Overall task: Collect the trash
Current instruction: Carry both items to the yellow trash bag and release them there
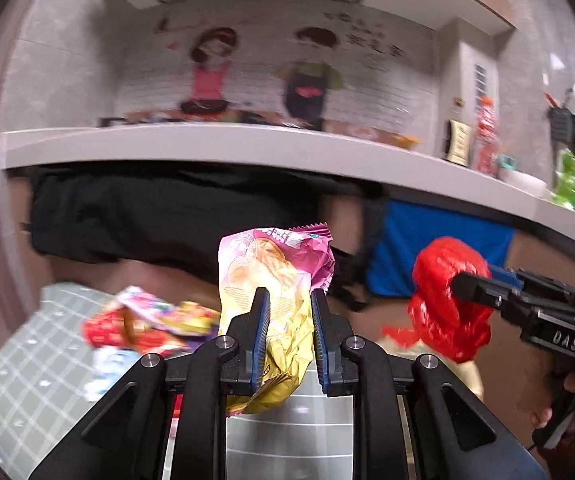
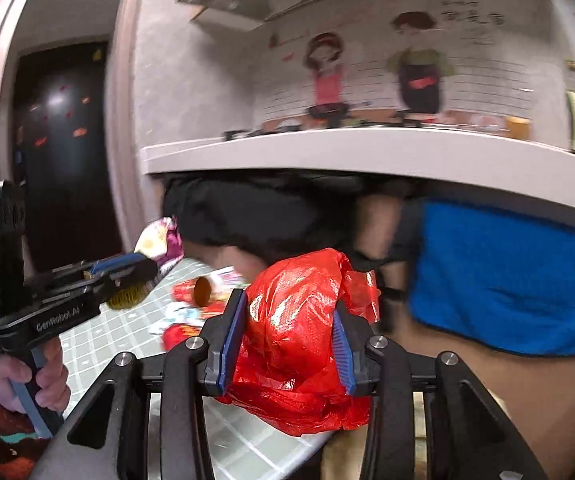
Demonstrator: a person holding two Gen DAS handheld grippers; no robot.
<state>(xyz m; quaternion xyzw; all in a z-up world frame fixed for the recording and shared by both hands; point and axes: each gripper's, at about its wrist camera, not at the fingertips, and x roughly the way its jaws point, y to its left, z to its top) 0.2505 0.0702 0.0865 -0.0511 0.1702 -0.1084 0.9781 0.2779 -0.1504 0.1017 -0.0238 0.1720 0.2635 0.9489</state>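
Left gripper: jaws nearly closed, blue pads clamping a crumpled yellow-and-pink chip bag; the bag stands up between the pads and hangs out below them.
Right gripper: jaws about half spread, pads pressing both sides of a bunched red plastic bag; the bag bulges above and below the pads.
Held items, position: both are lifted clear of the table, side by side in the air; in the left wrist view the red bag sits to the right of the chip bag.
Table: green surface with a white grid pattern.
Remaining trash: a loose pile of coloured wrappers lies on the table, left of the chip bag; in the right wrist view a red tube with an open brown end lies among them.
Hands: a hand in a red sleeve grips the left gripper's handle.
Background: a grey counter with a black cloth and a blue cloth hanging beneath it.
Image quality: motion blur; wrapper details unreadable.
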